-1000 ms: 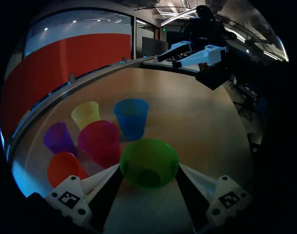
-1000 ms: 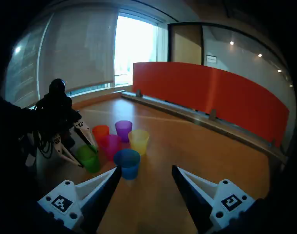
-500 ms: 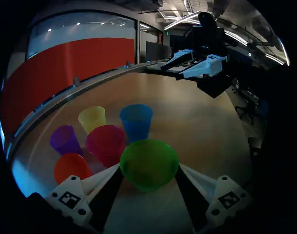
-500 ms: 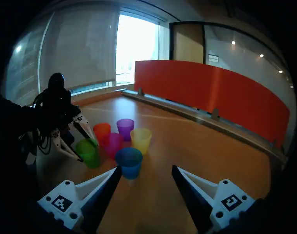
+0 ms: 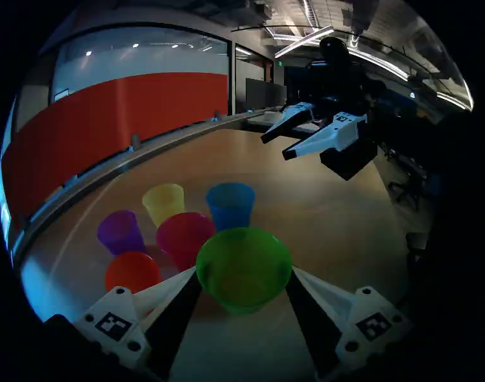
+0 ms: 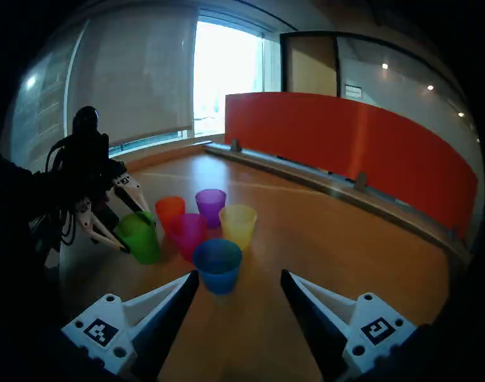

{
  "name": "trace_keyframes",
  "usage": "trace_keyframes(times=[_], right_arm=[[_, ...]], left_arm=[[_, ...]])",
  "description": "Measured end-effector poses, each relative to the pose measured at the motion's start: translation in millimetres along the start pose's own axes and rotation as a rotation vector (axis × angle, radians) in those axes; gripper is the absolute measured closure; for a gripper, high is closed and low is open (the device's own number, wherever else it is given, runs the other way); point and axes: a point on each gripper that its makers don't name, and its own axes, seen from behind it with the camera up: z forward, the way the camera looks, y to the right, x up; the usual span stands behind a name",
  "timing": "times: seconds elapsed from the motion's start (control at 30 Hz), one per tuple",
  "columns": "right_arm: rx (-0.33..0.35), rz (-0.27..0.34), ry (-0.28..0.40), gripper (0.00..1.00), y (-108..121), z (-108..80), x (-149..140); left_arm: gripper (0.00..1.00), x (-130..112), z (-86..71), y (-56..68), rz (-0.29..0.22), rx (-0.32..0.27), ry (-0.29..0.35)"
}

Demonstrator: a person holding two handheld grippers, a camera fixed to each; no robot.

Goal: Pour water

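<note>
Wooden table (image 6: 344, 254), red partition (image 6: 370, 140), bright window (image 6: 226, 70).

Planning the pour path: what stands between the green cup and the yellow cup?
The magenta cup stands between the green cup and the yellow cup; the right gripper view shows this plainly.

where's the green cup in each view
Left gripper view: green cup at bottom centre, held in the left gripper.
Right gripper view: green cup left of centre, at mid height.
Shared landmark: the blue cup, just behind the green one there, nearest the camera here.
</note>
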Motion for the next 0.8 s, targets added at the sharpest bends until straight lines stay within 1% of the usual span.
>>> trace_keyframes(times=[0.4, 0.57, 0.8], right_arm=[[0.031, -0.011, -0.021, 0.01, -9.7, 22.9, -9.0], [0.045, -0.016, -0.033, 0.01, -14.6, 34.3, -12.6], [0.062, -0.027, -0.050, 0.00, -20.6, 50.3, -17.1]], left_arm=[[0.14, 11.3, -18.1, -13.5, -0.013, 0.051, 0.050], [0.14, 12.5, -25.4, -16.3, -0.019, 0.064, 0.057], [0.14, 12.8, -33.8, -18.7, -0.014, 0.081, 0.062]])
